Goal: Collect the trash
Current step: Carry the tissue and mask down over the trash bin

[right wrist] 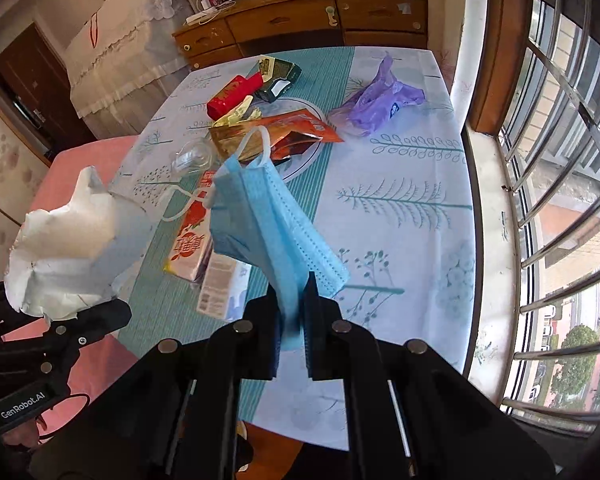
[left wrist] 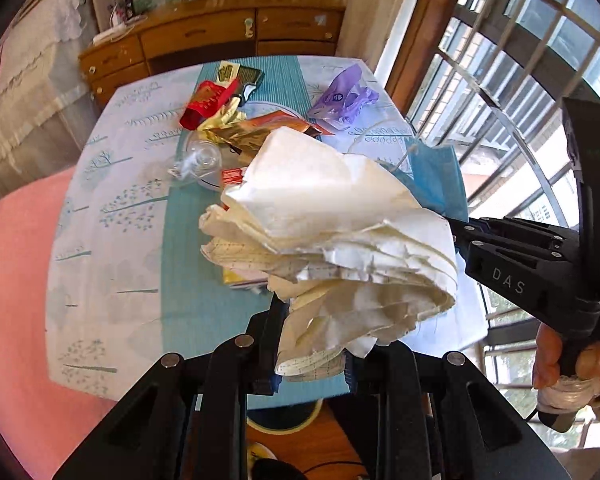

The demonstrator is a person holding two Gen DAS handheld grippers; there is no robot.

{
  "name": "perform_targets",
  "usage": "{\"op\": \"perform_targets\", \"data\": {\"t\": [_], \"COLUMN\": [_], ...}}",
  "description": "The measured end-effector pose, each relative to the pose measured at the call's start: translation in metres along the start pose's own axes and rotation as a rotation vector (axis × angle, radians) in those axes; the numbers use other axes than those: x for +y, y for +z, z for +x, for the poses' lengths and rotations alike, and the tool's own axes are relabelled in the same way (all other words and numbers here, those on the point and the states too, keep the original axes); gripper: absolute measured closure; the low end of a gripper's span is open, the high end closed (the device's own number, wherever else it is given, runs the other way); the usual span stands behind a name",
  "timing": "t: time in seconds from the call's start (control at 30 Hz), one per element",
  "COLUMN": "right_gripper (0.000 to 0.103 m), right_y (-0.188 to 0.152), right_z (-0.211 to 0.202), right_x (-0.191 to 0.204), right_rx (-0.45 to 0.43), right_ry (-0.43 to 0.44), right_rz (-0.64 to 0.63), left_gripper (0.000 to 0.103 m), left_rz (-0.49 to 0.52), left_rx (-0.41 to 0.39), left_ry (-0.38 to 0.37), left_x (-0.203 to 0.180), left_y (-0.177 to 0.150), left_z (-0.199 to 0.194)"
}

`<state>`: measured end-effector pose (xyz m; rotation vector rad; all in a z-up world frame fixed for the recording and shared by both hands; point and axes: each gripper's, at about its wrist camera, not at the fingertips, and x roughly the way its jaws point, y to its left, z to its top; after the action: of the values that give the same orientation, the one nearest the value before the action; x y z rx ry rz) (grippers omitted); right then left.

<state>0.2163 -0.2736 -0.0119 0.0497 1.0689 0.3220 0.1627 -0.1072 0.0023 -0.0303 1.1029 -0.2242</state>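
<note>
My left gripper (left wrist: 312,340) is shut on a crumpled wad of white paper (left wrist: 332,240) and holds it above the table; it also shows in the right wrist view (right wrist: 68,248). My right gripper (right wrist: 292,320) is shut on a blue face mask (right wrist: 268,224), which hangs above the table; the mask shows behind the paper in the left wrist view (left wrist: 436,180). More trash lies on the table: a red packet (right wrist: 232,96), an orange wrapper (right wrist: 292,128), a purple plastic bag (right wrist: 380,104), a clear plastic cup (right wrist: 192,156) and a drink carton (right wrist: 192,240).
The table (right wrist: 400,208) has a pale tree-print cloth with a teal runner. A plate (right wrist: 300,168) sits under the wrappers. A wooden dresser (right wrist: 300,16) stands behind. A barred window (right wrist: 560,160) is on the right, a pink surface (left wrist: 16,280) on the left.
</note>
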Motion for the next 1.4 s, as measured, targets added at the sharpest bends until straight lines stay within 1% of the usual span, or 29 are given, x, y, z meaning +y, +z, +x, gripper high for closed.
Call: {"op": "perform_targets", "data": {"t": [0.07,0.13,0.27,0.5,0.7,0.9,1.0,1.07,1.17,1.27,1.4], "right_gripper": [0.097,0.097,0.097,0.097,0.097,0.097,0.097,0.097,0.097,0.097,0.097], "right_y": [-0.017,-0.037,-0.077,-0.152,-0.207,-0.241,-0.257,-0.266,-0.283,-0.3,-0.325], "right_z": [-0.007,-0.013,-0.017,-0.011,0.006,0.033,0.052,0.067,0.09,0.118,0.161], "right_x": [0.018,0.037,0.076,0.14,0.169,0.176,0.171,0.163,0.156,0.146,0.128], "right_rx": [-0.009,-0.013,-0.005,0.041,0.135,0.232,0.278,0.303,0.326,0.347,0.376], "right_ry": [-0.021,-0.042,-0.085,-0.149,-0.185,-0.197,-0.207,-0.207,-0.206,-0.198,-0.184], "right_rz": [0.032,0.077,0.151,0.214,0.256,0.265,0.272,0.279,0.287,0.303,0.335], "left_gripper": [0.081,0.081,0.081,0.081,0.081,0.081,0.081,0.081,0.081,0.081,0.081], "left_rz": [0.041,0.074,0.112,0.161,0.153,0.105,0.073,0.055,0.045,0.041,0.011], "left_rx": [-0.027,-0.047,-0.054,-0.016,0.039,0.101,0.136,0.155,0.175,0.197,0.223], "left_ry": [-0.001,0.004,-0.024,-0.056,-0.061,-0.048,-0.045,-0.046,-0.037,-0.02,-0.009], "left_x": [0.011,0.024,0.053,0.1,0.124,0.137,0.137,0.134,0.132,0.13,0.13], "left_y": [-0.018,-0.043,-0.092,-0.176,-0.236,-0.278,-0.287,-0.287,-0.298,-0.308,-0.323], "left_z": [-0.02,-0.04,-0.063,-0.078,-0.077,-0.057,-0.039,-0.021,0.005,0.038,0.088]}}
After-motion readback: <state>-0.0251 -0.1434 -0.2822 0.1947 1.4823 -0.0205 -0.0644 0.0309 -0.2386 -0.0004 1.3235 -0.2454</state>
